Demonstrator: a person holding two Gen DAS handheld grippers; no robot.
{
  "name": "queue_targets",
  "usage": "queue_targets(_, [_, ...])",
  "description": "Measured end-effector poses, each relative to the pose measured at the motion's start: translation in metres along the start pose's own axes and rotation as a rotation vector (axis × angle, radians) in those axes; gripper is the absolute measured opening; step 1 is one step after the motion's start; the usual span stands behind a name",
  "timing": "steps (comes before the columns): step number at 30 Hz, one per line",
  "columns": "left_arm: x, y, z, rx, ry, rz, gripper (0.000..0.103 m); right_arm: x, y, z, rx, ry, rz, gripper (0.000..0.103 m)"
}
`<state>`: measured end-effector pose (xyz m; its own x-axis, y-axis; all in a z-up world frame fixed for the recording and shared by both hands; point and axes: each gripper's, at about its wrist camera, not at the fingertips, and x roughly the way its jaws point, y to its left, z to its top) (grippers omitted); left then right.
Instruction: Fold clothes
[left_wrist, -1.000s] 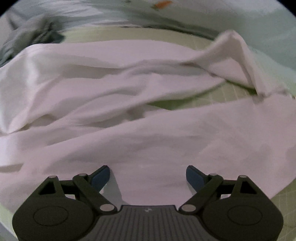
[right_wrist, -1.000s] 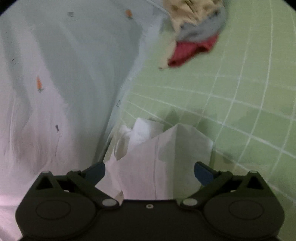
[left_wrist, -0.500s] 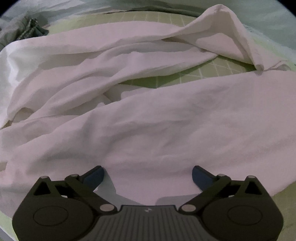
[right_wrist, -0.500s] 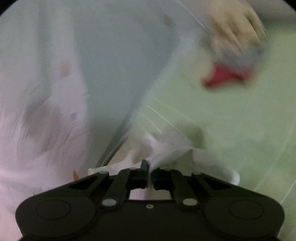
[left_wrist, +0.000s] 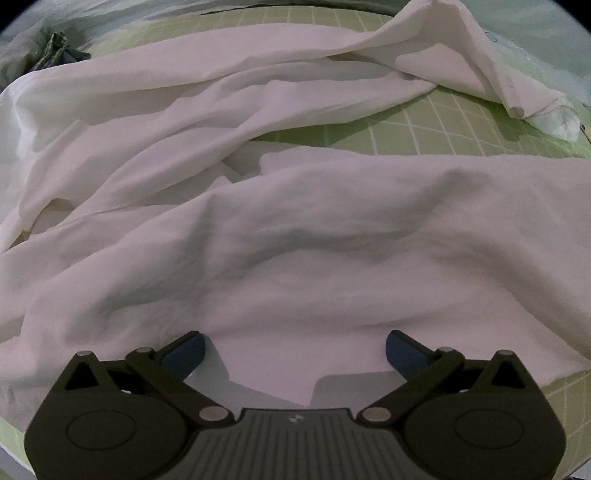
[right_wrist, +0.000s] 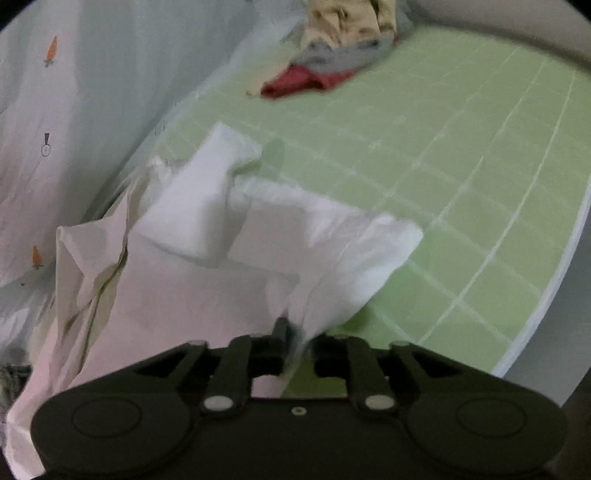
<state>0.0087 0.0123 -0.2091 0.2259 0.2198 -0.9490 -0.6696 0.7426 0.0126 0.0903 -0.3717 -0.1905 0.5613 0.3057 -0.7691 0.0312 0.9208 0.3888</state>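
Note:
A white garment (left_wrist: 295, 229) lies rumpled across a green gridded mat (left_wrist: 443, 129), one sleeve end far right. My left gripper (left_wrist: 294, 349) points steeply down over the near hem, open wide, with cloth lying under the gap and not pinched. In the right wrist view the garment's corner (right_wrist: 229, 236) is lifted off the mat (right_wrist: 461, 166) and gathers into my right gripper (right_wrist: 297, 338). Its jaws are opening by a narrow gap, with a fold of cloth still caught between the pads. The picture is blurred there.
A heap of beige, grey and red clothes (right_wrist: 332, 48) sits at the mat's far end. A pale sheet with small carrot prints (right_wrist: 48, 110) runs along the left. The mat's edge (right_wrist: 554, 258) curves on the right. A dark checked cloth (left_wrist: 55, 51) lies far left.
My right gripper went from wide open to shut on the garment's corner, then swung sideways and rolled, lifting the cloth. The left jaws widened slightly; the left hand barely moved.

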Motion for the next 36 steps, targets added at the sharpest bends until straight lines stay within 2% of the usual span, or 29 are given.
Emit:
queue_targets(1, [-0.001, 0.000, -0.001, 0.000, 0.000, 0.001, 0.103, -0.003, 0.005, 0.004, -0.039, -0.031, -0.018, 0.042])
queue_targets(5, [-0.001, 0.000, -0.001, -0.005, -0.001, 0.004, 0.103, -0.010, 0.019, 0.024, -0.165, -0.134, -0.083, 0.053])
queue_targets(11, [0.000, -0.001, -0.001, -0.013, -0.001, 0.009, 0.103, 0.008, 0.036, 0.057, -0.361, -0.277, -0.203, 0.054])
queue_targets(13, [0.000, -0.002, -0.001, -0.016, -0.002, 0.011, 0.103, 0.016, 0.039, 0.066, -0.411, -0.262, -0.175, 0.055])
queue_targets(16, [0.000, -0.002, -0.001, -0.021, -0.001, 0.014, 0.103, 0.051, 0.048, 0.071, -0.545, -0.148, -0.076, 0.054])
queue_targets(18, [0.001, -0.003, 0.000, -0.026, 0.008, 0.016, 0.103, 0.073, 0.057, 0.067, -0.650, -0.104, -0.045, 0.052])
queue_targets(22, [0.002, -0.002, 0.003, -0.034, 0.015, 0.022, 0.103, 0.108, 0.059, 0.076, -0.633, -0.036, 0.025, 0.050])
queue_targets(26, [0.003, -0.002, 0.004, -0.044, 0.013, 0.030, 0.103, 0.119, 0.060, 0.079, -0.672, -0.002, 0.071, 0.044])
queue_targets(27, [0.003, -0.003, 0.004, -0.045, 0.014, 0.031, 0.103, 0.119, 0.061, 0.080, -0.687, 0.001, 0.077, 0.039])
queue_targets(28, [0.003, -0.003, 0.004, -0.046, 0.014, 0.031, 0.103, 0.119, 0.062, 0.081, -0.701, 0.010, 0.092, 0.022])
queue_targets(30, [0.003, -0.004, 0.004, -0.049, 0.016, 0.032, 0.103, 0.116, 0.059, 0.084, -0.710, 0.040, 0.112, 0.018])
queue_targets(35, [0.003, -0.003, 0.003, -0.049, 0.010, 0.031, 0.103, 0.091, 0.048, 0.095, -0.742, -0.108, -0.053, 0.015])
queue_targets(36, [0.003, -0.003, 0.002, -0.048, 0.008, 0.031, 0.103, 0.088, 0.041, 0.103, -0.688, -0.115, -0.059, 0.015])
